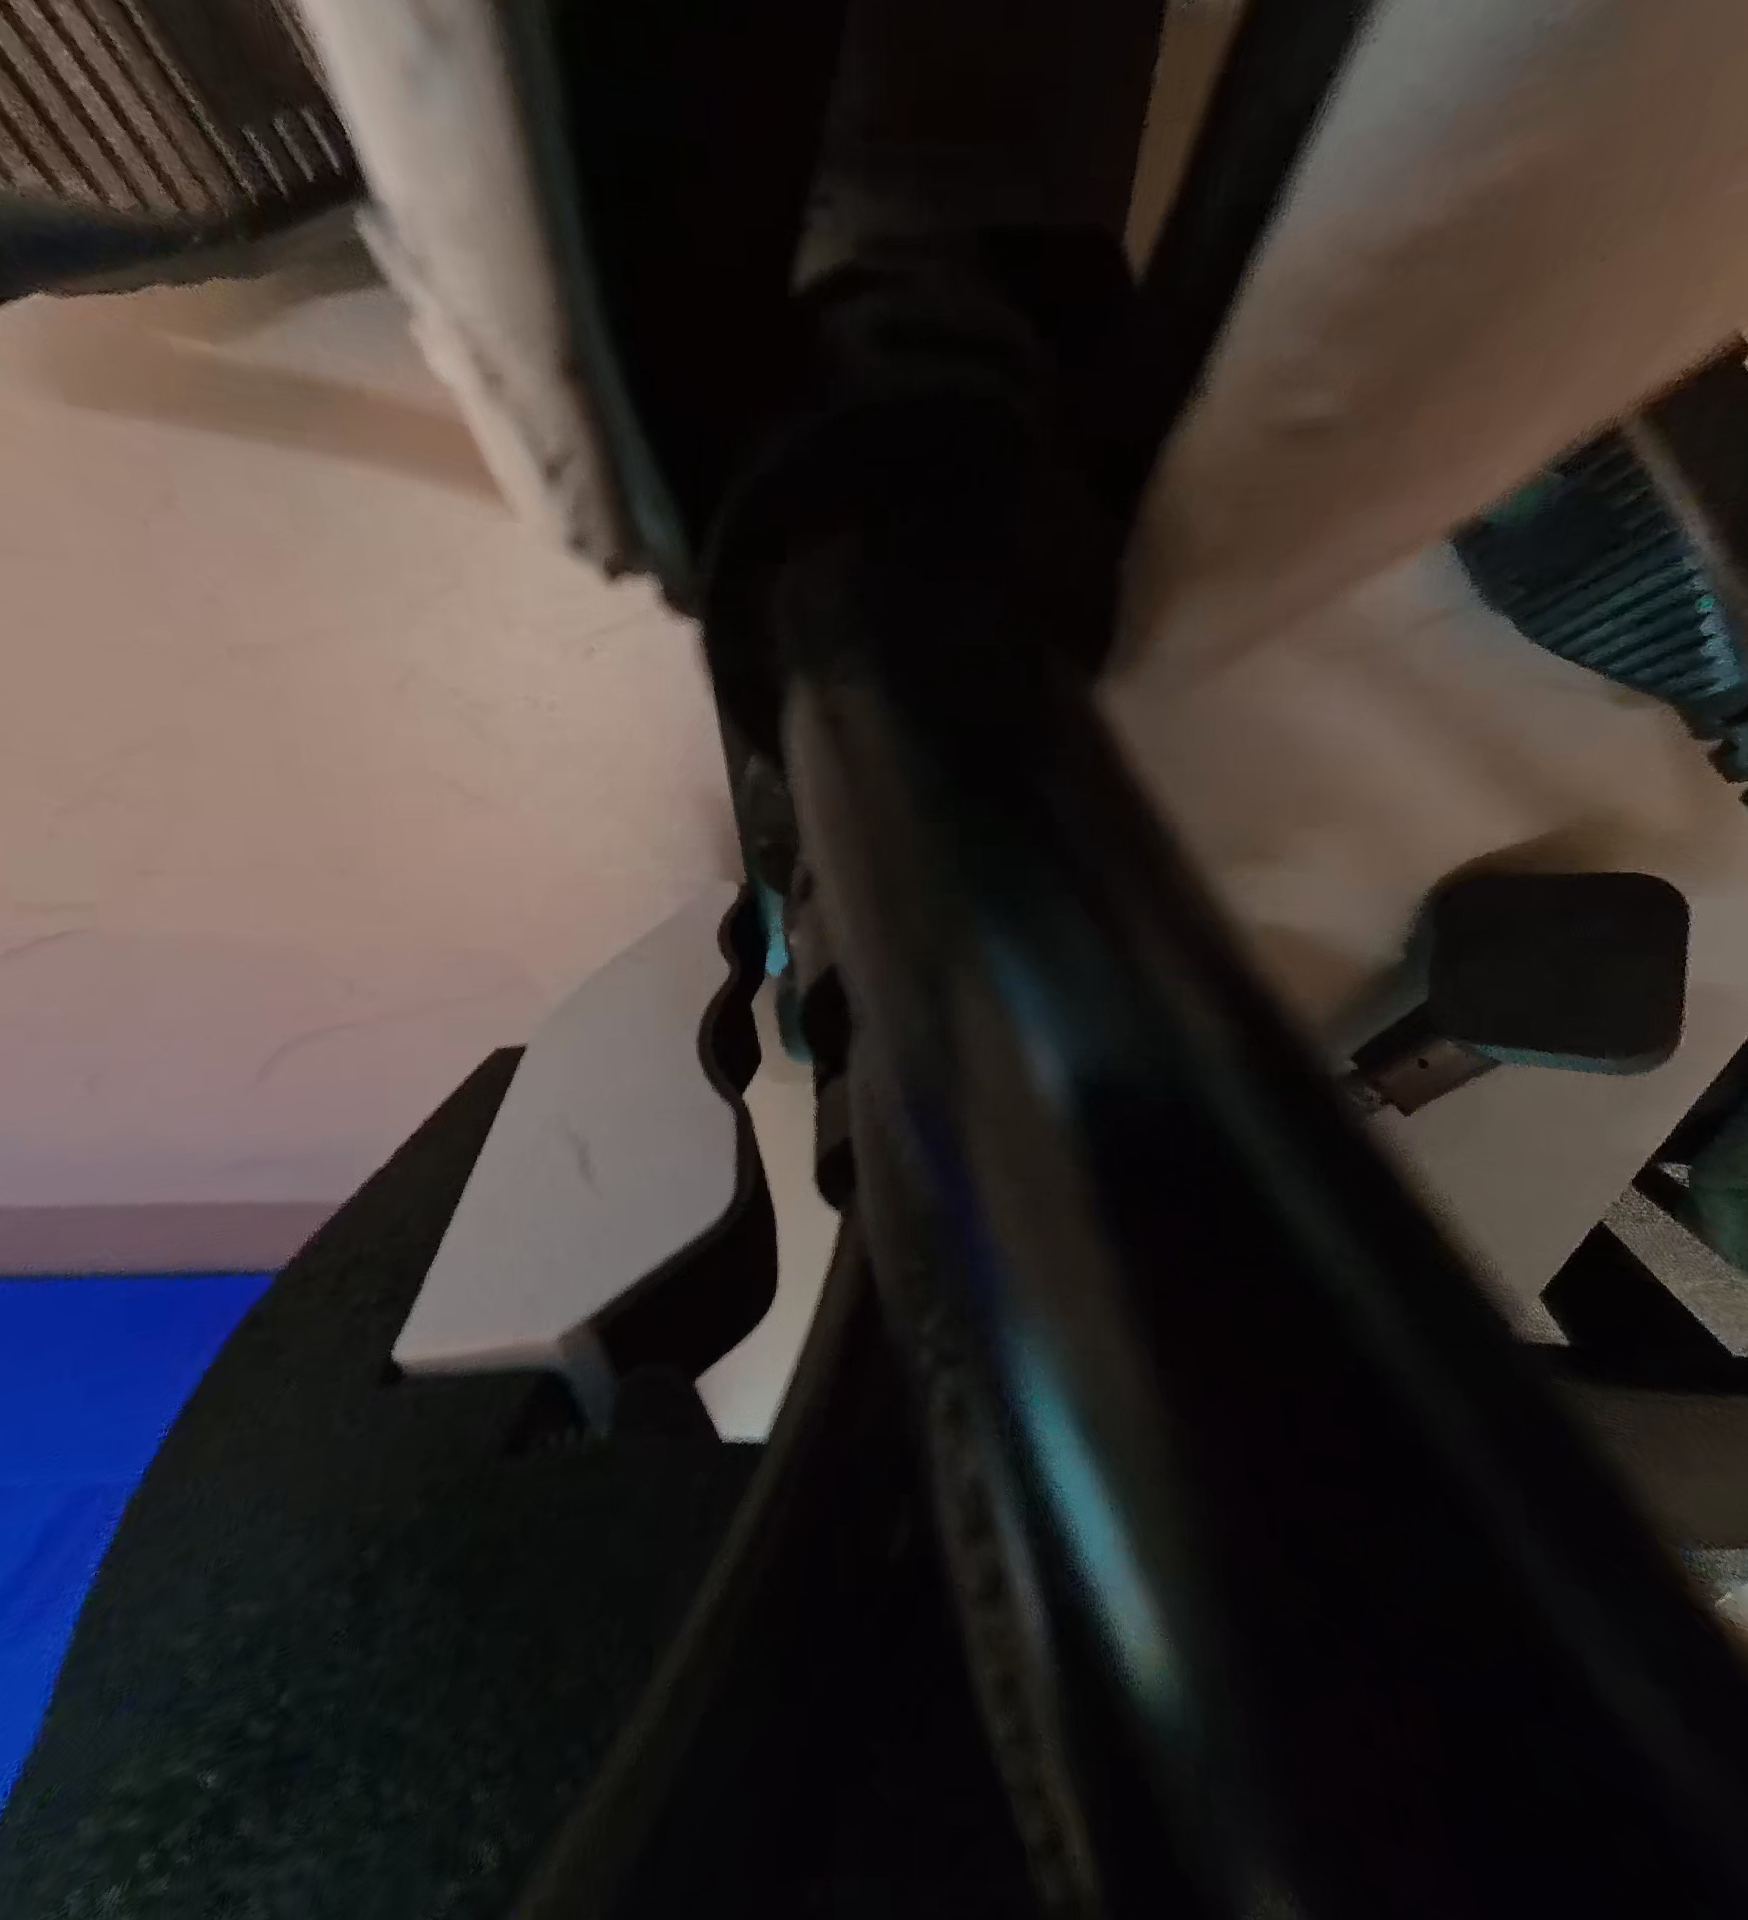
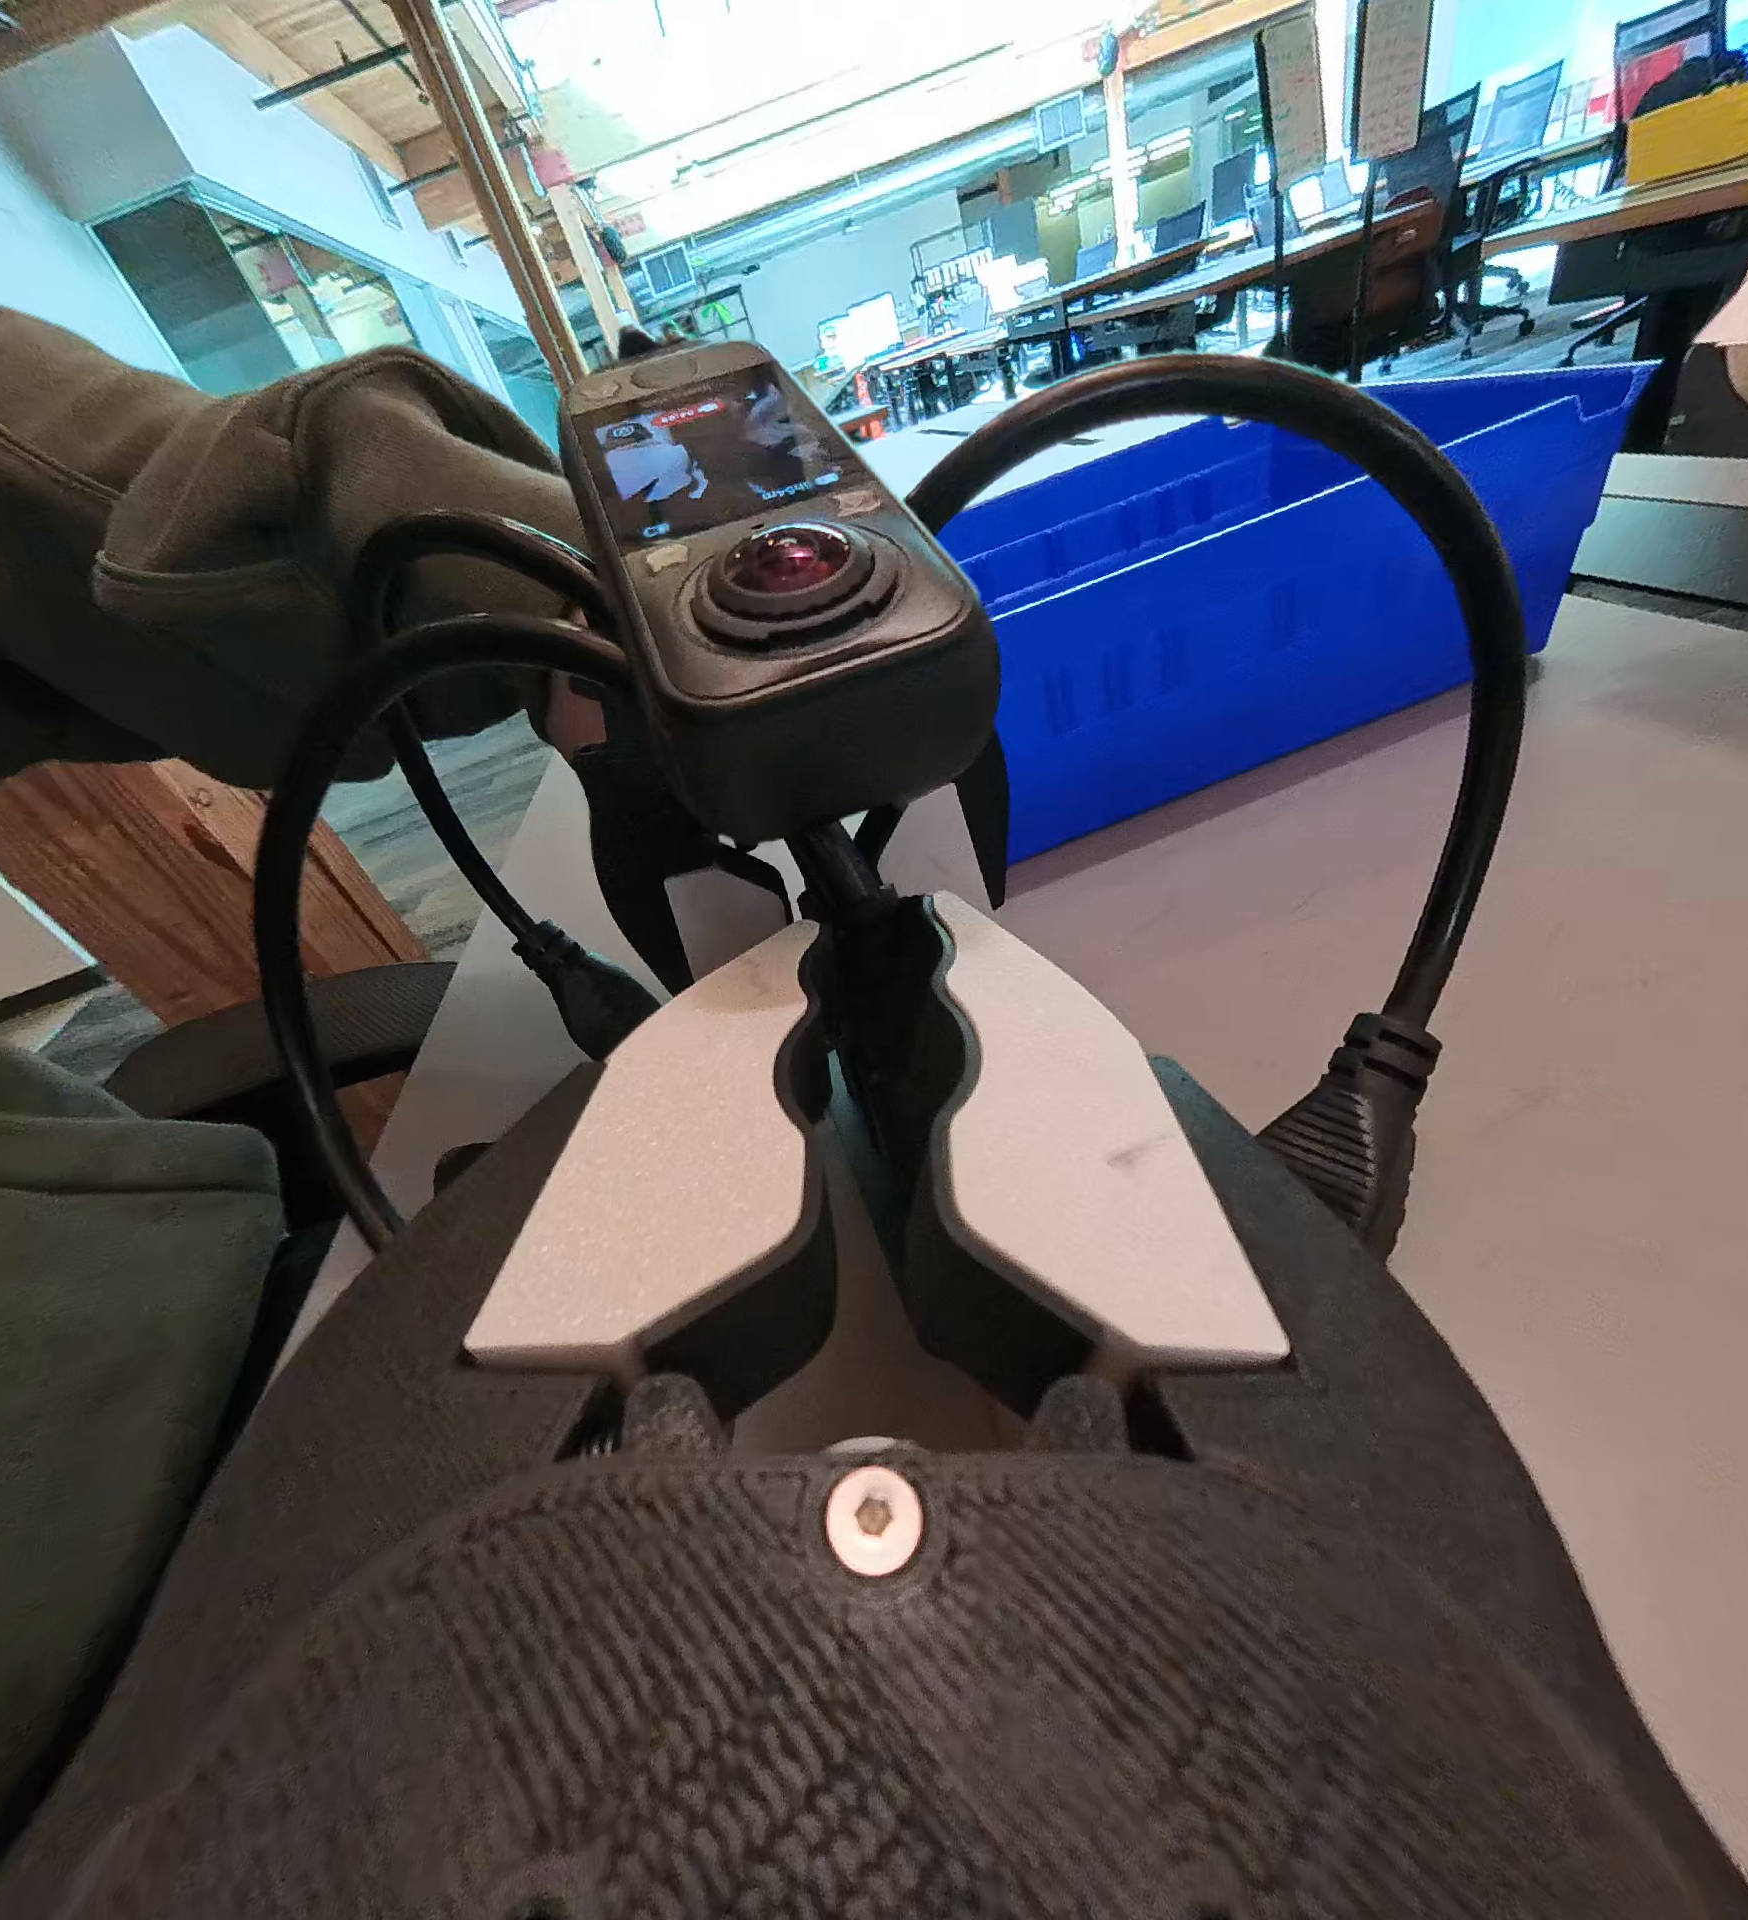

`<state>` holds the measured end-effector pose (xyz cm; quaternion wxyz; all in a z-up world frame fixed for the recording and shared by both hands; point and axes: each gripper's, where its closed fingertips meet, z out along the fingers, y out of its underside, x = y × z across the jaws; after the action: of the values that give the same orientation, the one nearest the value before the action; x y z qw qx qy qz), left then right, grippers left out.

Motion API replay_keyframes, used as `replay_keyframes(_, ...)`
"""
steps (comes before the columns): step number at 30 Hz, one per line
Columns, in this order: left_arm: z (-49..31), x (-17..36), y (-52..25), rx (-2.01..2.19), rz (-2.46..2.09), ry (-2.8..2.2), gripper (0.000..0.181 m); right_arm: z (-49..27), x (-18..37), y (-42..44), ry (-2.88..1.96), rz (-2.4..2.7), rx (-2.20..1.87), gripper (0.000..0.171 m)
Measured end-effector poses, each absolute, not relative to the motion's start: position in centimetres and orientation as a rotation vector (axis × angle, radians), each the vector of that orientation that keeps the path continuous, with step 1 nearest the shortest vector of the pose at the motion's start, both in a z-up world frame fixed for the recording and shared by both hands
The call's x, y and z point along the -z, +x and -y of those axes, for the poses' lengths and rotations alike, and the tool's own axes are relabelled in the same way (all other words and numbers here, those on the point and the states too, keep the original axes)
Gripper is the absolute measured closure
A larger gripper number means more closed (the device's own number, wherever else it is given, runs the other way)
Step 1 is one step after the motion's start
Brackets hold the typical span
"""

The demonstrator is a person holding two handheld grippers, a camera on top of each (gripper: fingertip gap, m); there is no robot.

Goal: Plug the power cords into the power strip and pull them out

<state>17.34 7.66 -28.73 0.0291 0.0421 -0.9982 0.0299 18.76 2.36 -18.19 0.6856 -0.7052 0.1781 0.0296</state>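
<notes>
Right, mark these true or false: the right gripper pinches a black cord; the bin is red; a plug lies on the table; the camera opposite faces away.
1. The right gripper pinches a black cord. True.
2. The bin is red. False: it is blue.
3. A plug lies on the table. True.
4. The camera opposite faces away. False: its lens points at the right gripper.

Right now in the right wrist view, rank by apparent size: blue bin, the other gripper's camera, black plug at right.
1. Blue bin, largest though farthest.
2. Camera.
3. Black plug, smallest.
Nearness inflates the camera and plug, so this is apparent size only.
</notes>
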Motion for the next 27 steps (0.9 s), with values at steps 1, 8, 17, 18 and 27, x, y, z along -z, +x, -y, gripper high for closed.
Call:
replay_keyframes(1, -7.7, 28.7, 17.3, -0.085, 3.083, 0.121, 0.141, -2.3, 18.2, 18.7, -1.580, -0.402, -0.084, 0.159)
replay_keyframes(8, -7.7, 28.7, 17.5, -0.109, 3.065, 0.198, 0.141, -2.4, 18.1, 19.5, -1.580, -0.434, -0.099, 0.159)
replay_keyframes(17, -7.7, 28.8, 17.5, -0.121, 3.064, 0.223, 0.141, -2.4, 18.2, 19.5, -1.584, -0.413, -0.108, 0.158)
replay_keyframes(18, -7.7, 28.8, 17.5, -0.119, 3.065, 0.211, 0.141, -2.3, 18.3, 19.4, -1.592, -0.415, -0.130, 0.158)
replay_keyframes(27, -7.2, 29.1, 17.3, -0.040, 3.037, 0.134, 0.138, 1.4, 20.8, 19.2, -1.864, -0.388, -0.118, 0.149)
